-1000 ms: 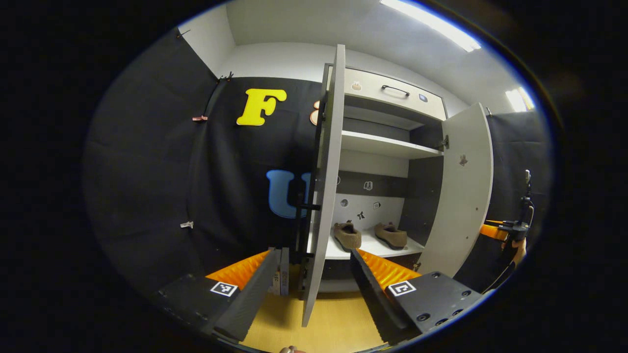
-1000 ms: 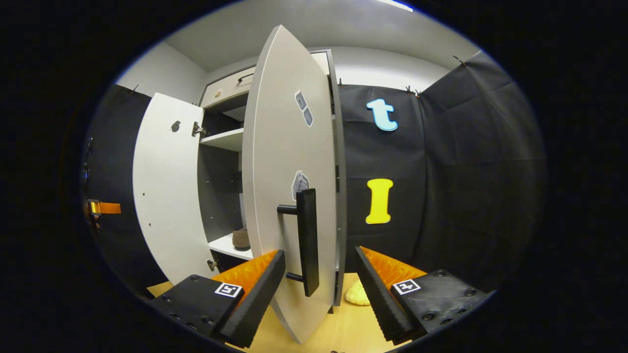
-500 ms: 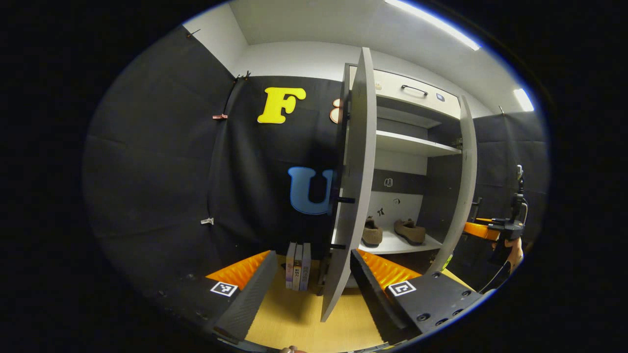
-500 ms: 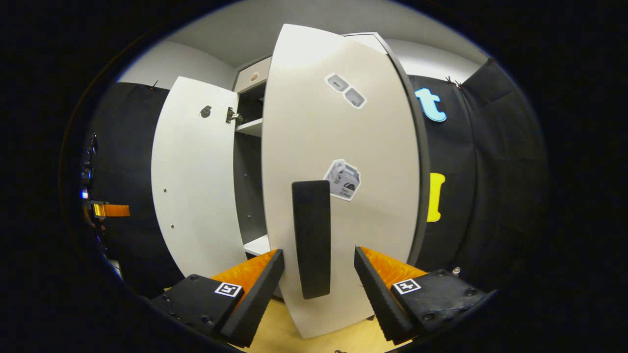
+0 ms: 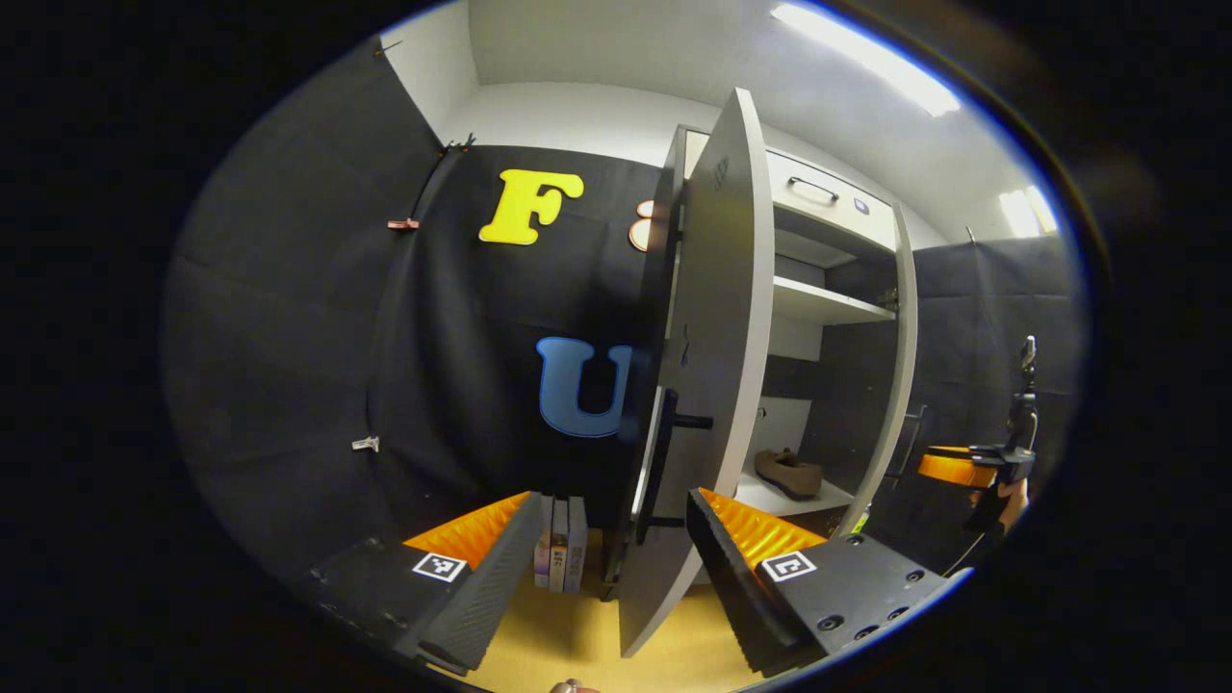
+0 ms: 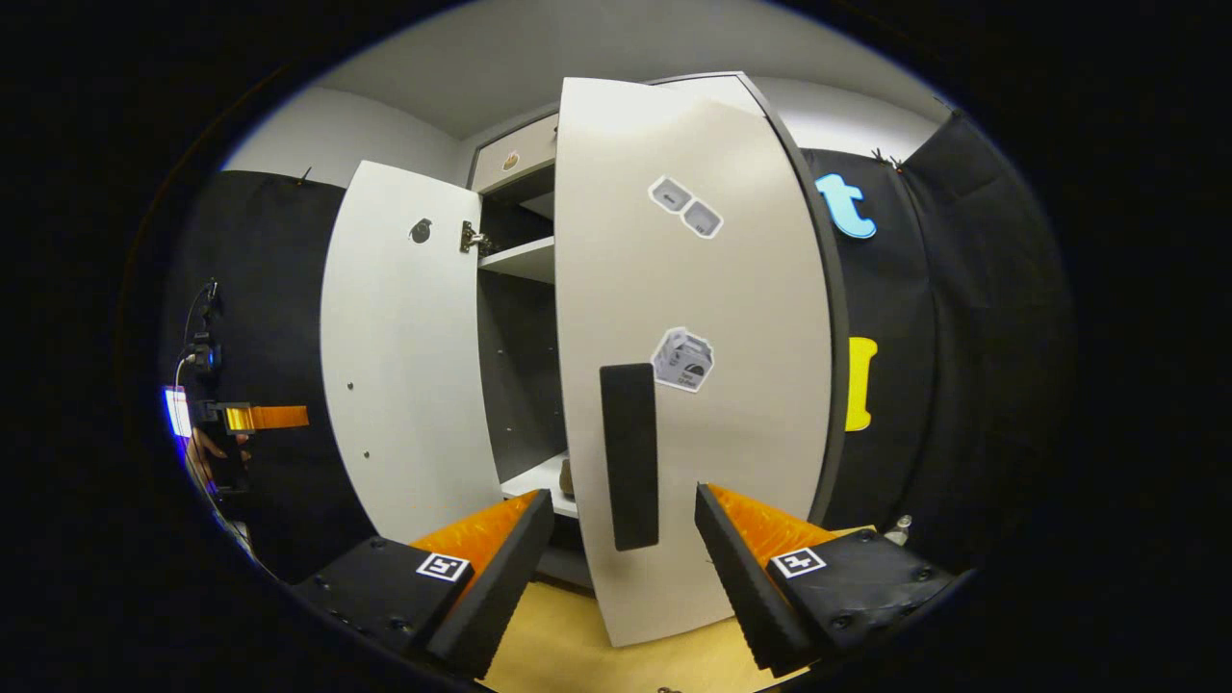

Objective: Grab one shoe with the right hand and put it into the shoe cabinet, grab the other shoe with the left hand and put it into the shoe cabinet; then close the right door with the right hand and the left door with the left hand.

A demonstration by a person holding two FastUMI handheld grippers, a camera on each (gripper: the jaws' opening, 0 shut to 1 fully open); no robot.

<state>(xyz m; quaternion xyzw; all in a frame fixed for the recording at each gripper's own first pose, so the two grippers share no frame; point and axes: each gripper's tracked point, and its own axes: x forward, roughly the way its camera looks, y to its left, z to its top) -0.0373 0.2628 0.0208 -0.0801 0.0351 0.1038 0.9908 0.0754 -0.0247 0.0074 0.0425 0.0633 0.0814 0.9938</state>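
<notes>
A brown shoe (image 5: pixel 789 472) lies on the lower shelf of the white shoe cabinet (image 5: pixel 828 303). Its left door (image 5: pixel 717 366), with a black handle (image 5: pixel 662 467), stands partly swung in, just ahead of my open left gripper (image 5: pixel 602 577). In the right gripper view the right door (image 6: pixel 693 318) faces me, near shut. That door's black handle (image 6: pixel 630 452) rises between the fingers of my open right gripper (image 6: pixel 616 568); I cannot tell whether they touch. A sliver of a shoe (image 6: pixel 566 476) shows in the gap. The left door's inner face (image 6: pixel 409 356) stands at the left.
Several books (image 5: pixel 560 544) stand on the wooden floor (image 5: pixel 577 635) left of the cabinet. A drawer (image 5: pixel 818 192) tops the cabinet. The right gripper (image 5: pixel 962 467) and its hand show far right; the left gripper (image 6: pixel 255 417) shows far left.
The right door has swung further toward shut. The left door has turned inward as well and now hides one of the two shoes in the left gripper view.
</notes>
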